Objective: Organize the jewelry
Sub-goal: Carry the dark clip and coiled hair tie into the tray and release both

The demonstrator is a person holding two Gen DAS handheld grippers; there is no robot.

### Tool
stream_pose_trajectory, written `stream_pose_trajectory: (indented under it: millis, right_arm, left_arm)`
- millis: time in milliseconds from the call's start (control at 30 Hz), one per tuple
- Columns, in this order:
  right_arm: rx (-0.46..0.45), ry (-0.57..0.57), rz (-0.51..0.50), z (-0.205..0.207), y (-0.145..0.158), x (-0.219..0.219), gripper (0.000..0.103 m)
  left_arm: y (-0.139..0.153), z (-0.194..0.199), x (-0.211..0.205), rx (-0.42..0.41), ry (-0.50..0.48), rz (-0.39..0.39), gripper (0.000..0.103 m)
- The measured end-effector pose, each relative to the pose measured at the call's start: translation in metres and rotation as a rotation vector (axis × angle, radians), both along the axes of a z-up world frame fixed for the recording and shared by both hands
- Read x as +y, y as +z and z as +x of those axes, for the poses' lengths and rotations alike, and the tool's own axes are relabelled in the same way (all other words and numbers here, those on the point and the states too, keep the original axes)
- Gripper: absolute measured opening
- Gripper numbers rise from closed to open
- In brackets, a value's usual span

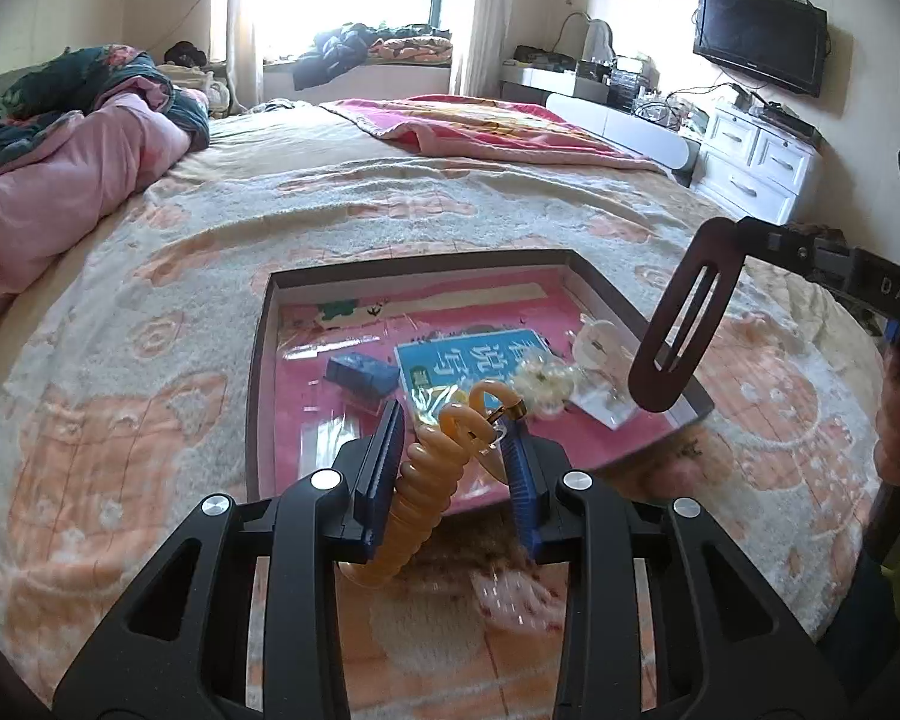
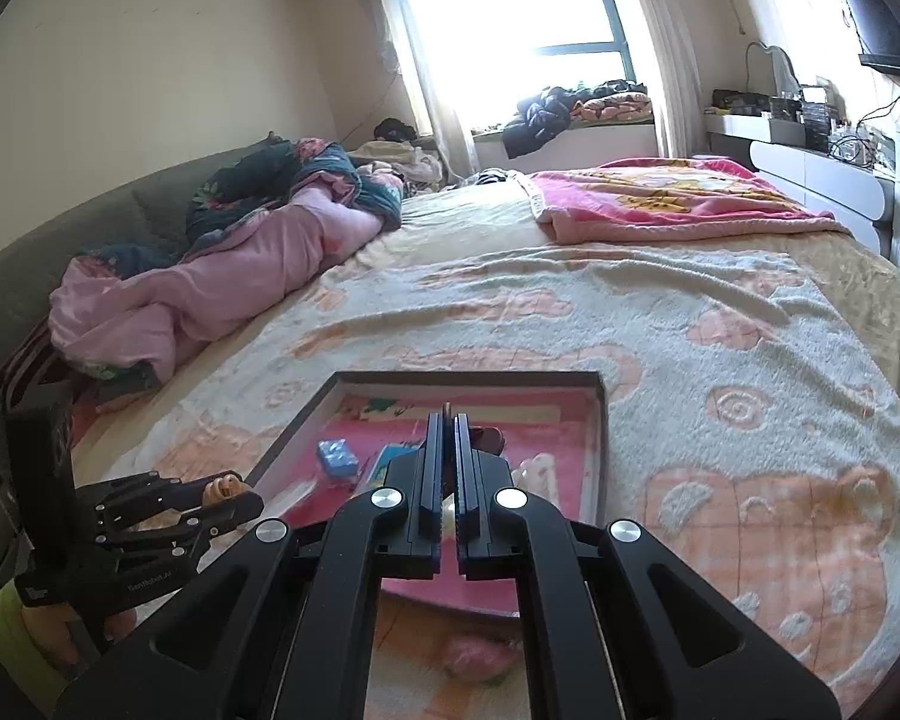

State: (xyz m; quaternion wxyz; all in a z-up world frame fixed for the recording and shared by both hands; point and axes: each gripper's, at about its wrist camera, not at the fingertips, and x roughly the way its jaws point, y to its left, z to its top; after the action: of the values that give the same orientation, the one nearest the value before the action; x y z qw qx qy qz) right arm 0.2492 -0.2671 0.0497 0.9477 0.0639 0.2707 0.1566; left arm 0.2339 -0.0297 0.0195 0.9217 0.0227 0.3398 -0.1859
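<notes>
The lower end of the orange coiled spiral bracelet (image 1: 426, 480) is disappearing behind the left gripper's blue pads (image 1: 384, 468). Beside that bracelet, the clear plastic packets (image 1: 546, 384) are blurring together, their contents too small to tell. The dark brown oval hair clip (image 2: 487, 439) is hiding mostly behind the right gripper (image 2: 448, 420).

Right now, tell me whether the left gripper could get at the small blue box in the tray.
Probably not: the left gripper is shut on an orange coiled band, so the blue box, though unobstructed in the tray, can't be gripped.
</notes>
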Motion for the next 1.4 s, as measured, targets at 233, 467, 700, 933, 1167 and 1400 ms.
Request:
stream_pose_trajectory:
  millis: [233, 467, 700, 933, 1167, 1400]
  right_arm:
    - [0.024, -0.033, 0.003, 0.020, -0.011, -0.010, 0.003]
    - [0.036, -0.048, 0.018, 0.035, -0.024, -0.014, 0.003]
    - [0.038, -0.095, 0.069, 0.054, -0.038, -0.019, 0.003]
    - [0.055, -0.168, 0.130, 0.069, -0.054, -0.031, 0.003]
    - [0.091, -0.189, 0.072, 0.070, -0.065, -0.032, 0.003]
    - [0.141, -0.166, 0.005, 0.064, -0.080, -0.023, 0.004]
  left_arm:
    - [-0.007, 0.019, -0.009, 0.005, 0.001, 0.012, 0.025]
    - [-0.019, 0.034, -0.014, 0.015, 0.007, 0.013, 0.025]
    - [-0.032, 0.045, -0.015, 0.031, 0.021, 0.009, 0.025]
    - [-0.042, 0.052, -0.015, 0.045, 0.027, 0.020, 0.025]
    - [-0.049, 0.056, -0.014, 0.059, 0.034, 0.018, 0.026]
    - [-0.056, 0.058, -0.013, 0.078, 0.038, 0.024, 0.026]
